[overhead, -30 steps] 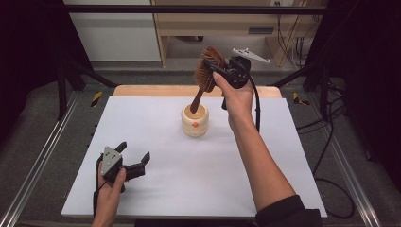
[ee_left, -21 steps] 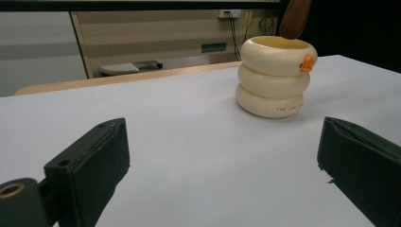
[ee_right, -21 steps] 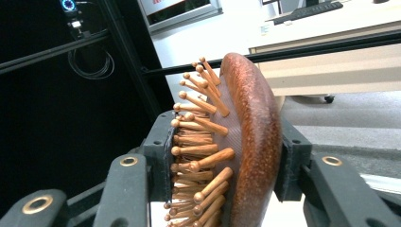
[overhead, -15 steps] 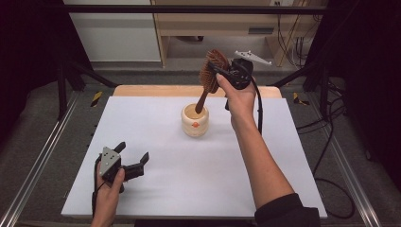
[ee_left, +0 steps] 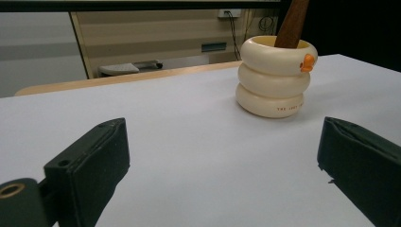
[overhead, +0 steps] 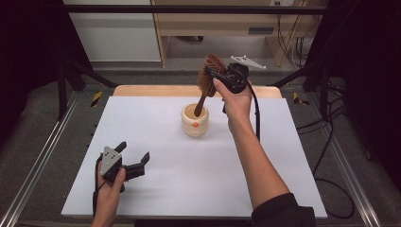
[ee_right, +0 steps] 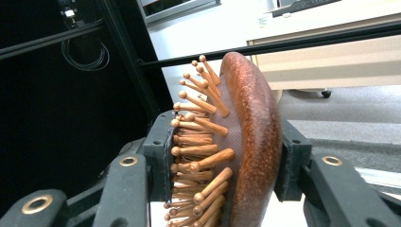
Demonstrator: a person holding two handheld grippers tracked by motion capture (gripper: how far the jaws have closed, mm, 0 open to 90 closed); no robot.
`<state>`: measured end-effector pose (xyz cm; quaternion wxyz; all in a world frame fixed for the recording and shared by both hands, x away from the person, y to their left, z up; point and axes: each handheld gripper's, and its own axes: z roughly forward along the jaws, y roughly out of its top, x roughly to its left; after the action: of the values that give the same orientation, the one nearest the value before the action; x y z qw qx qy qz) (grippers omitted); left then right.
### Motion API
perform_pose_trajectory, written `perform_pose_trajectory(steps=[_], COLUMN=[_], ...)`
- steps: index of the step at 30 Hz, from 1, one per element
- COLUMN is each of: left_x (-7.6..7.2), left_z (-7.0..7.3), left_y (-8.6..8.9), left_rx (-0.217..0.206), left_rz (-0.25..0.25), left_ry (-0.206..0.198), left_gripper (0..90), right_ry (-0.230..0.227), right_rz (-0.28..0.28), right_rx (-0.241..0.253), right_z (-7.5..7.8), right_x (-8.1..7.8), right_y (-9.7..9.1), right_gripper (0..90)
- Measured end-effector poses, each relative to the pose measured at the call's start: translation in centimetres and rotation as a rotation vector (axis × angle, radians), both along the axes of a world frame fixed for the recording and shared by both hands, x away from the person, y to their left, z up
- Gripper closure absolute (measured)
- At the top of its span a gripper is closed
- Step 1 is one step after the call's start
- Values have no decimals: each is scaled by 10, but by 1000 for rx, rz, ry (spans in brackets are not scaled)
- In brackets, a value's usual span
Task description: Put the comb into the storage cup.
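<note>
Polished wooden hairbrush with smooth wooden pins; glossy cream cup, ceramic or plastic; matt white table.

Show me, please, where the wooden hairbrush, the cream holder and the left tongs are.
wooden hairbrush (ee_right: 253, 137): right gripper view, on its smooth back.
cream holder (ee_left: 274, 80): left gripper view, on its middle ring.
left tongs (overhead: 134, 158): high view, midway between the fingertips.

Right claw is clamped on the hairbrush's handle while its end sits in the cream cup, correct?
Not quite. The right claw is clamped on the hairbrush by its bristled head, not the handle, as the right gripper view shows. The handle end does sit in the cream cup.
</note>
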<state>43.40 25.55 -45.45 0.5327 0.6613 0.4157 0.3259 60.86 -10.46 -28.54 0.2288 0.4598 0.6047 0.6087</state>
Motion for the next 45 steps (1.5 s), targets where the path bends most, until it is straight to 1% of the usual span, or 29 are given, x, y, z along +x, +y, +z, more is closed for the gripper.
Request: perform_pose_trajectory(steps=[3,7,9,16,20,21,25,28,32,40,45], left_x=[0,-1,-1,-1,0,0,-1,-1,-1,-1,-1], left_z=[0,1,1,1,1,1,1,1,2,1,1], left_y=[-1,-1,0,2,3,4,5,5,6,7,7], left_rx=[6,13,14,1,2,9,4,-1,-6,-6,-8], left_rz=[-5,-9,-13,-5,-3,-3,-2,1,6,8,5], left_ry=[-6,-6,-5,-9,-9,-9,-9,-10,-15,-10,-10], left_gripper=[30,28,22,22,22,22,23,22,15,15,15], right_ry=[9,15,17,30,34,36,43,44,49,61,63], right_rz=[0,2,0,11,13,14,11,7,11,6,11], right_rx=[5,-8,-1,-7,-11,-10,-9,10,2,13,7], right_z=[-5,-10,-12,-21,-25,-26,-30,-32,-36,-40,-43], right_x=[2,4,4,6,8,8,9,9,10,12,13], right_y=[2,5,7,16,19,19,20,18,18,16,18], right_gripper=[513,513,513,512,512,512,512,511,511,511,511])
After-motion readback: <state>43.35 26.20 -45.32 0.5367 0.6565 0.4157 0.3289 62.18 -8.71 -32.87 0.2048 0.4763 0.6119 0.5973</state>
